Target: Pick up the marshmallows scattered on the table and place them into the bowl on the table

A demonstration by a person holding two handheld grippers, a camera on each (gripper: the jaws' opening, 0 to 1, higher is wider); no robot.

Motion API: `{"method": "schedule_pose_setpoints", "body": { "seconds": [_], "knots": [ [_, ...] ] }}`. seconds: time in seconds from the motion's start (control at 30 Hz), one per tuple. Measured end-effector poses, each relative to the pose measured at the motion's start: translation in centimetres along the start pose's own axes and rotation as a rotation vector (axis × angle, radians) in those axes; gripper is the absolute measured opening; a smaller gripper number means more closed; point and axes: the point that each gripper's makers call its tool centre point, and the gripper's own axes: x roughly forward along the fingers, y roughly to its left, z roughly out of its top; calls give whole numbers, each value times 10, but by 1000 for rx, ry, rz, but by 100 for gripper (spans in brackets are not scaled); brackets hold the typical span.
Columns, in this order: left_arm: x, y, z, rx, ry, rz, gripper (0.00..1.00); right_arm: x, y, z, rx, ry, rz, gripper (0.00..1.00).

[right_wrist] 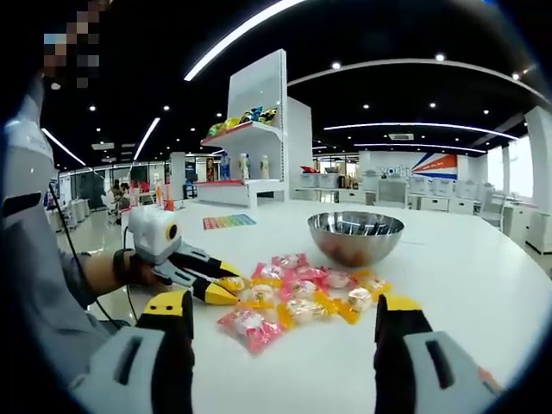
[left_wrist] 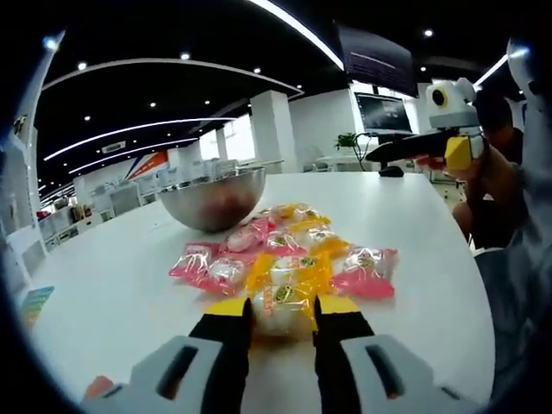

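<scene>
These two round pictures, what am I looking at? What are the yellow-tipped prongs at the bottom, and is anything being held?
There is no robot here: a person holds a hand-held gripper in each hand, and a small fisheye camera rides on each one, looking forward along its two fingers.

The left gripper view looks from the left gripper. Its black, yellow-tipped fingers sit on either side of a wrapped yellow marshmallow at the near edge of the pile; whether they are squeezing it yet, I cannot tell. The right gripper shows at the upper right there, raised in the person's hand.

The right gripper view looks from that right gripper, whose fingers are wide apart and hold nothing.

On the white round table lie pink and yellow wrapped marshmallows in a loose heap, with a shiny round metal bowl just behind them.
</scene>
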Motion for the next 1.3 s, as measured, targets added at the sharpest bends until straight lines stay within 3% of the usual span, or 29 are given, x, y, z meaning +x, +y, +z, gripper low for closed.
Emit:
{"method": "schedule_pose_setpoints", "body": {
  "seconds": [0.4,1.0,1.1,1.2,1.3],
  "knots": [
    [-7,0,17,-11,-56,6,28,0,1,1,-2,-3,6,82],
    [-54,18,75,30,-151,90,27,3,0,-1,3,-1,12,82],
    [-57,25,90,52,-158,102,27,4,1,-2,5,0,15,82],
    [-59,35,120,92,-176,103,27,5,0,-3,4,3,15,82],
    [-57,47,159,104,-232,94,22,6,0,-2,6,-2,16,82]
  ]
}}
